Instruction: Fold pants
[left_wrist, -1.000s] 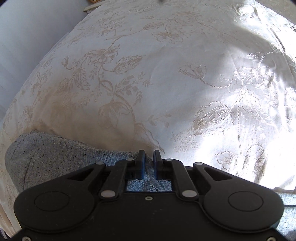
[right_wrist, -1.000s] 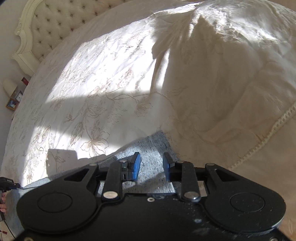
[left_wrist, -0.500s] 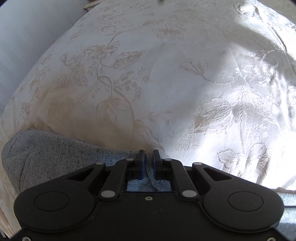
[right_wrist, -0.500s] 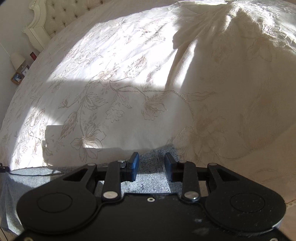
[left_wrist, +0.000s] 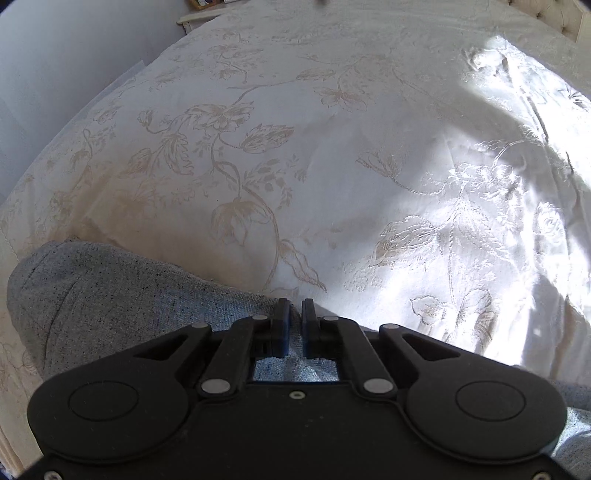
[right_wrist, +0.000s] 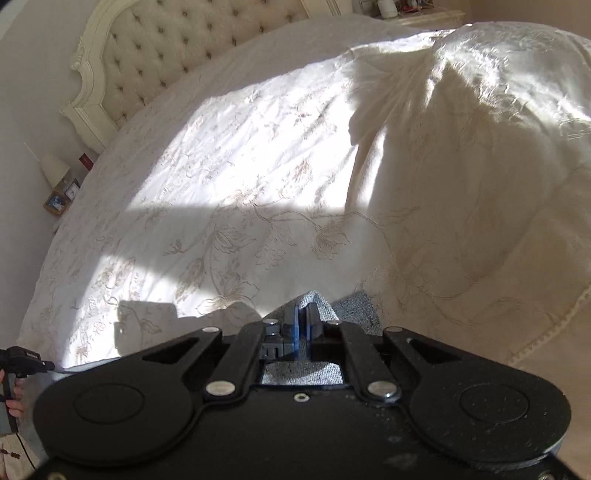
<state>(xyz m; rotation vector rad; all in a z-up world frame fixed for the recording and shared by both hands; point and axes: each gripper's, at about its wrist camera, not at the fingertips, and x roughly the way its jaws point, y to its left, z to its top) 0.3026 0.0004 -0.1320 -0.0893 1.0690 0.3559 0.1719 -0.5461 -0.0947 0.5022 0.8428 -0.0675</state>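
Observation:
The grey knit pants (left_wrist: 110, 295) lie on a cream bedspread at the near edge of the bed. In the left wrist view my left gripper (left_wrist: 293, 310) is shut on the pants' edge, with the cloth spreading to the lower left. In the right wrist view my right gripper (right_wrist: 303, 314) is shut on a raised peak of the same grey pants (right_wrist: 354, 306), lifted a little off the bed. The rest of the pants is hidden under both grippers.
The cream floral bedspread (left_wrist: 332, 147) covers the bed, and a bunched duvet (right_wrist: 480, 166) rises at the right. A tufted headboard (right_wrist: 166, 55) stands at the far left and a nightstand (right_wrist: 59, 192) with small items is beside it. My left hand and gripper (right_wrist: 18, 369) show at the far left edge.
My right gripper has closed on the pants' edge and lifted it, and its view has tilted up towards the headboard. My left gripper has stayed shut on the cloth and shifted slightly.

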